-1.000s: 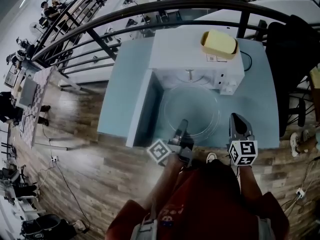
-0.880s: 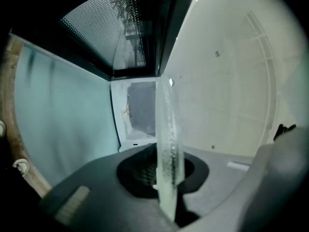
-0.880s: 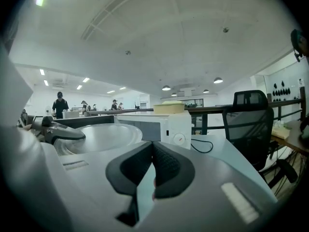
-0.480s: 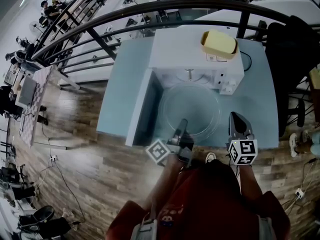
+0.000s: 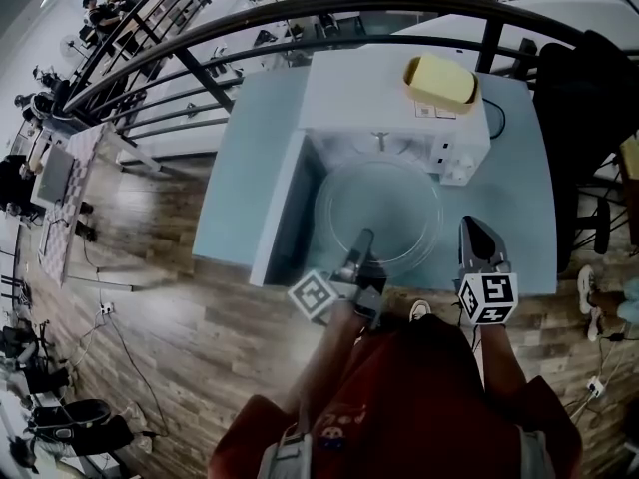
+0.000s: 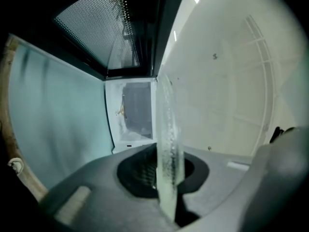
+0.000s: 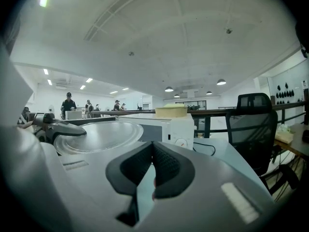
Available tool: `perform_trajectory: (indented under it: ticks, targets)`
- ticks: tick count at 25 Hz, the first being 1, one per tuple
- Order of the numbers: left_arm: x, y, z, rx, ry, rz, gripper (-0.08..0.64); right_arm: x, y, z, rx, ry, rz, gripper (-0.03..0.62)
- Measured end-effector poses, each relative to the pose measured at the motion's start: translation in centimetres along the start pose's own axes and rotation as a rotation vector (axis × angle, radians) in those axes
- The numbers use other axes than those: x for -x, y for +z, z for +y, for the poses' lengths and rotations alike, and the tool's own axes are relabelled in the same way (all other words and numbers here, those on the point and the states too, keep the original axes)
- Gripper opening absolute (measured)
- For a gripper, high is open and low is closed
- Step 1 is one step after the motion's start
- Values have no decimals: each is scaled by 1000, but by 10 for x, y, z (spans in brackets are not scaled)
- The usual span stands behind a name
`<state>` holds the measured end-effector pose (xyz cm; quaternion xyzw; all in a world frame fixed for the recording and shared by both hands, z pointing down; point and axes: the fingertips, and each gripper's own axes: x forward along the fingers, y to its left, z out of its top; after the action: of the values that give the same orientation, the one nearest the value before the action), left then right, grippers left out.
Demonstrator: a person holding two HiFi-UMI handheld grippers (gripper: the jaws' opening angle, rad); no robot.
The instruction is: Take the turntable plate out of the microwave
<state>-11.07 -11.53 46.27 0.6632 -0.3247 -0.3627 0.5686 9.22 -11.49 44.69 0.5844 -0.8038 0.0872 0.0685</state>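
The microwave [image 5: 371,90] sits on the pale blue bench [image 5: 238,173] with its door [image 5: 281,211] swung open to the left. A shallow yellow tub [image 5: 439,81] rests on its top, over by the control side.

The glass turntable plate [image 5: 384,208] is out in front of the open cavity, roughly level above the bench. Its far edge lies close to the microwave's mouth.

The left gripper [image 5: 361,239] has hold of the plate's near rim. In the left gripper view the jaws are pinched narrow on the glass plate [image 6: 166,144], which runs edge-on between the pads. Beyond it are the door's perforated screen [image 6: 96,23] and the white inside of the oven [image 6: 135,111].

The right gripper [image 5: 472,228] is off to the right of the plate, apart from it and over the bench edge. Its marker cube [image 5: 486,298] faces up at the person holding it. In the right gripper view its jaws are closed tip to tip with nothing between them.

From there the plate [image 7: 96,135] shows at the left with the left gripper [image 7: 60,127] clamped over its rim. The microwave's dial panel [image 7: 181,132] stands just behind it. A black office chair [image 7: 251,124] stands further right, by a dark railing [image 5: 300,23].
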Motion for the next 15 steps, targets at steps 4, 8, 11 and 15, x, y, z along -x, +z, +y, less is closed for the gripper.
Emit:
perform_trajectory:
  ticks: [4,8,11,15]
  targets:
    - [-2,-1,0,9,2,-1,23,-1,0,-1,0,3,-1,0]
    - [-5,-1,1,5,3,0,23,-3,2,-5,-5,0,-3,0]
    - [-8,-1,1,3,5,0,23,-3,2,-8,-7,2,-2,-1]
    - [-11,-4,-2,8,-3,-4,23,-5,2,-12,-10,4,-5,0]
